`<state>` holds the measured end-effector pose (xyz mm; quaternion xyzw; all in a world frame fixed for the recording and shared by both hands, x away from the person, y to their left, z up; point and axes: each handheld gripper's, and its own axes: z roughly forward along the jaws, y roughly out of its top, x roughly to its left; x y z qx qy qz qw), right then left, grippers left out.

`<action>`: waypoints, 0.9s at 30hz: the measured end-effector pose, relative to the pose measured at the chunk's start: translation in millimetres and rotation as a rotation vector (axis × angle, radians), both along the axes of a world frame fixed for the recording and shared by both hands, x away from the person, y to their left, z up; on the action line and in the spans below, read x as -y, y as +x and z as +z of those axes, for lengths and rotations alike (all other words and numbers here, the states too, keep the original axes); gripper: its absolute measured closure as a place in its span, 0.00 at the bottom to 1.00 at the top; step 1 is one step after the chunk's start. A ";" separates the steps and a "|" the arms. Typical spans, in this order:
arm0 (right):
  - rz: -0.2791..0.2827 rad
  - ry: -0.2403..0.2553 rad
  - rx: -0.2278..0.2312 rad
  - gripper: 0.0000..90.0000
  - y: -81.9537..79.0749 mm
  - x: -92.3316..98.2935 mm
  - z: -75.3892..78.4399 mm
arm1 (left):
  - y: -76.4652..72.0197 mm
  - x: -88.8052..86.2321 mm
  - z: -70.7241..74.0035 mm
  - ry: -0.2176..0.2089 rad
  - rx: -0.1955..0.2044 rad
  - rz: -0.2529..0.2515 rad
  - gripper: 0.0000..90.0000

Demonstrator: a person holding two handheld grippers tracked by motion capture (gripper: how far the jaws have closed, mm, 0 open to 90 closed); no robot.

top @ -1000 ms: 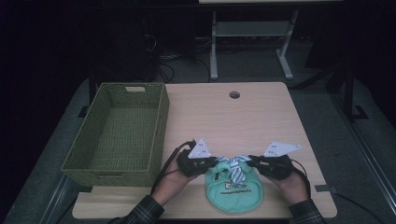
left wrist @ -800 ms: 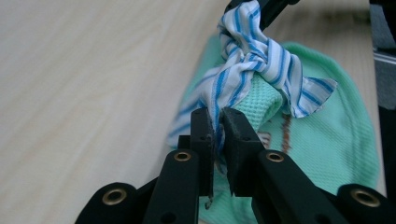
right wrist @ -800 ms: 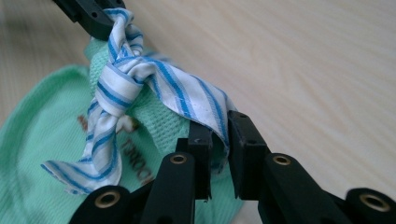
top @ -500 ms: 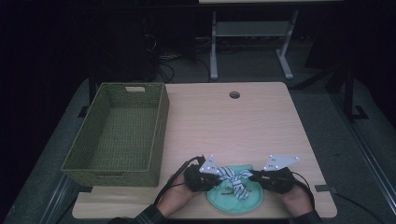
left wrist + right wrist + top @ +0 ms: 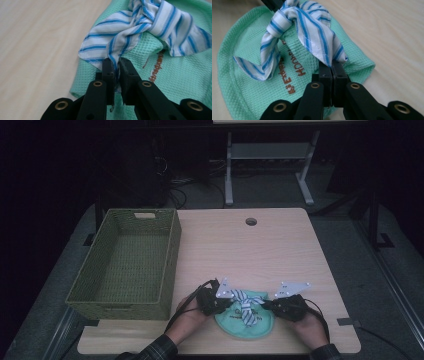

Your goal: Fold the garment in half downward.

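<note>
- Green bib (image 5: 244, 322) flat at near edge of wooden table (image 5: 250, 250), between both hands, right of woven basket (image 5: 125, 265).
- Striped tie (image 5: 287, 22) knotted on top of bib, brown lettering beside it.
- Left gripper (image 5: 116, 65): jaws nearly together, pinching one striped tie end at bib's edge.
- Right gripper (image 5: 331, 67): jaws just closing, now pressed together on other tie end with bib's folded rim.
- Basket well apart from both grippers.

Both grippers black: left gripper (image 5: 220, 304), right gripper (image 5: 274, 306); brass-ringed screws on jaw arms, grey triangular top plates, black cables trailing. Plaid sleeves.
</note>
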<state>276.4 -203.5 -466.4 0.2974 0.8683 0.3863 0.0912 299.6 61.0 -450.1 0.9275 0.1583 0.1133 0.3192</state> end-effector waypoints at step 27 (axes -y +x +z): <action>-0.025 0.123 0.048 0.97 24.1 21.0 44.7 | 21.7 -28.7 42.3 -0.205 -0.078 0.070 1.00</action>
